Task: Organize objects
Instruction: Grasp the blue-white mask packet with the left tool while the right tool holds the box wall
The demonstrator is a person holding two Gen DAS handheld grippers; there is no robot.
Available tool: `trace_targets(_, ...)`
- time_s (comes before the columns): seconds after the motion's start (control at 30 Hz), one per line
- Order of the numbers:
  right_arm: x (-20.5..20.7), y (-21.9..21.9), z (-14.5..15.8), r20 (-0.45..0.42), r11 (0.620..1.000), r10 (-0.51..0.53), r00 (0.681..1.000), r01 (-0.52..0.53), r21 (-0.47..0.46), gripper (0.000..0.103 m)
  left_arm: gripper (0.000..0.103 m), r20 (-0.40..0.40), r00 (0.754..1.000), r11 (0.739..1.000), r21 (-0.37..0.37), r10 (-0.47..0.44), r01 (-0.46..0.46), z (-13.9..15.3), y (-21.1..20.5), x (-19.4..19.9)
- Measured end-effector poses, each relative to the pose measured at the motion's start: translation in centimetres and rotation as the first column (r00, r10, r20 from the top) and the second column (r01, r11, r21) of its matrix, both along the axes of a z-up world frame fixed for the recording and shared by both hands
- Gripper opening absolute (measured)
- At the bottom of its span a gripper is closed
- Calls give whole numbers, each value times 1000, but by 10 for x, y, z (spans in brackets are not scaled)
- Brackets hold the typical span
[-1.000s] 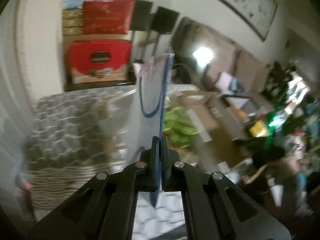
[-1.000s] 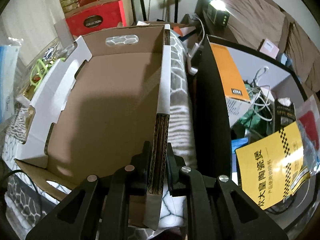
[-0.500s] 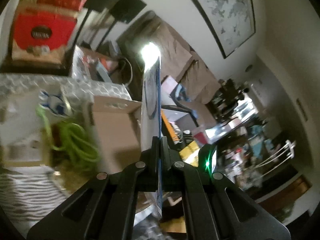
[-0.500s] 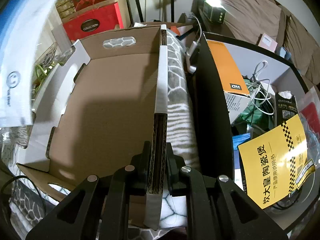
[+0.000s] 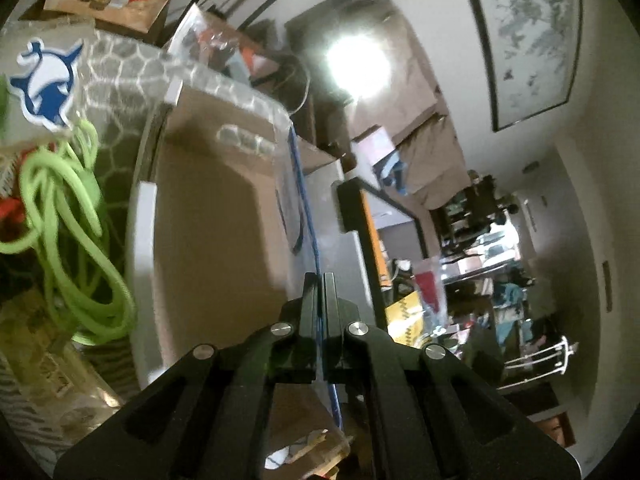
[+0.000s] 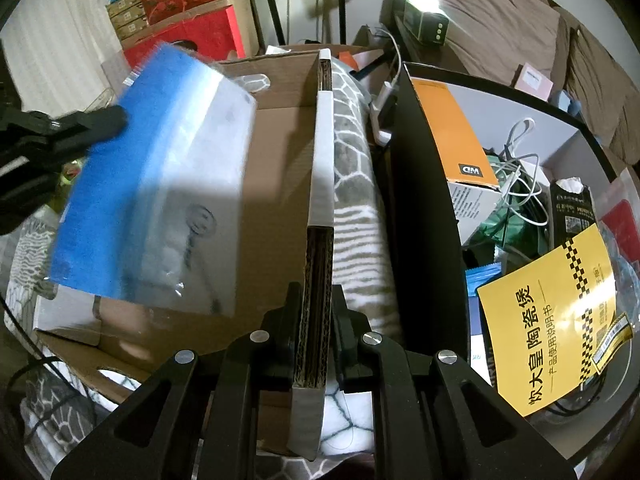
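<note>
An open cardboard box (image 6: pixel 276 152) lies on a grey patterned blanket; it also shows in the left wrist view (image 5: pixel 216 216). My right gripper (image 6: pixel 318 300) is shut on the box's right wall (image 6: pixel 322 184). My left gripper (image 5: pixel 319 280) is shut on the edge of a clear plastic bag with a blue strip (image 5: pixel 304 184). In the right wrist view the bag (image 6: pixel 152 204) hangs flat over the box's left half, with the left gripper (image 6: pixel 100 124) at its upper left corner.
Green cord (image 5: pixel 68 216) and a blue whale sticker (image 5: pixel 44 84) lie left of the box. A black bin (image 6: pixel 420 220) right of the box holds an orange box (image 6: pixel 456 136), cables and a yellow booklet (image 6: pixel 556 316). Red boxes (image 6: pixel 188 4) are stacked behind.
My left gripper has swung right with the bag, bringing it from beside the box to over the box's interior. The right gripper keeps its hold on the box wall.
</note>
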State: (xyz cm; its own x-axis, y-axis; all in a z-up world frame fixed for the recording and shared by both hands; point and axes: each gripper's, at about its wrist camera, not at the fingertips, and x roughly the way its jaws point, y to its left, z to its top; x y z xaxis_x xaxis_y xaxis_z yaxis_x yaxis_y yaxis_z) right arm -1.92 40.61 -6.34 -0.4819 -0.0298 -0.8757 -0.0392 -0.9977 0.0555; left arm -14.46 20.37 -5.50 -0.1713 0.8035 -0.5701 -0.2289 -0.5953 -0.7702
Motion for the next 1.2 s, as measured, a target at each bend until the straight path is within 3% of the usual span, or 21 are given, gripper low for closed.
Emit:
trace_targets(0.17, 1, -1, 0, 0, 1000, -2, 1000, 2, -3, 13, 1, 16, 1000, 997, -73, -11, 12, -5, 15, 8)
trace_targets(0.37, 2, 0, 0, 0, 1000, -1, 1000, 1, -7, 13, 1, 52, 998, 990, -136, 37, -30, -18, 17, 12)
trace_targets(0.53, 2, 1, 0, 0, 1000, -2, 1000, 2, -5, 13, 6, 39, 999, 979, -200, 36, -28, -15, 20, 18)
trace_targets(0.63, 1, 1, -1, 0, 1000, -2, 1000, 2, -4, 13, 3, 18, 999, 969, -243, 35, -30, -14, 21, 21)
trace_targets(0.9, 1, 1, -2, 0, 1000, -6, 1000, 6, -4, 13, 1, 4, 979, 960, -200, 202, -197, -17, 11, 30)
trace_targets(1.07, 0, 1, -1, 3, 1000, -7, 1000, 7, -2, 13, 2, 51, 974, 952, -229, 222, -205, -28, 25, 30)
trace_targets(1.2, 0, 1, 0, 0, 1000, -7, 1000, 7, -10, 13, 28, 52, 976, 949, -250, 213, -193, -27, 30, 31)
